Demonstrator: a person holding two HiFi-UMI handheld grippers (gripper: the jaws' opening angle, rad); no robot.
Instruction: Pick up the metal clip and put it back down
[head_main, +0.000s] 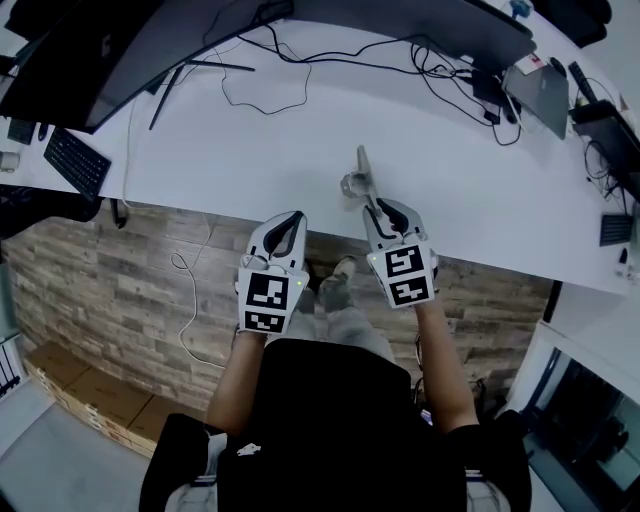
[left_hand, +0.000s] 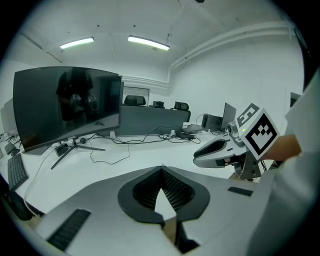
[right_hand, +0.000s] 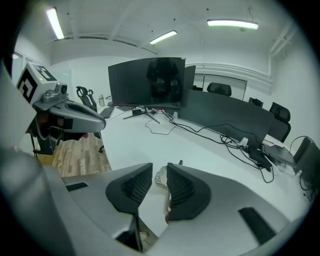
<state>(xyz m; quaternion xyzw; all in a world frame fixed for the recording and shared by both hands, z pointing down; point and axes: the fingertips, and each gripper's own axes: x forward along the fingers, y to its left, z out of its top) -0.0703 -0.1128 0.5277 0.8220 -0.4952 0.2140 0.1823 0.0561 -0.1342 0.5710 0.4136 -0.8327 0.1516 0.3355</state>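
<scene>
Nearest to you, your two forearms reach out over the wood-plank floor (head_main: 120, 290), one gripper in each hand, side by side and a little apart.

Your left tongs (head_main: 290, 218) sit at the near edge of the white tabletop (head_main: 300, 140). In the left gripper view those tongs (left_hand: 161, 170) are closed, tips meeting, with nothing between them.

Your right tongs (head_main: 380, 206) reach slightly farther, out over the tabletop. In the right gripper view these tongs (right_hand: 159, 166) stand a narrow gap apart, and the metal clip (right_hand: 161, 179) sits in that gap near the tips. It looks close against the right-hand pad, but the pads are not pressing on it from both sides.

In the head view the metal clip (head_main: 357, 180) rests on the tabletop just beyond the tips of the right tongs, its long handle pointing away from you.

Past the clip the tabletop is bare white for a stretch. Beyond that, black cables (head_main: 270, 70) trail across it. A keyboard (head_main: 75, 160) lies at the far left and a laptop (head_main: 540, 95) at the far right. At the back stands a wide curved monitor (head_main: 120, 50), dark.
</scene>
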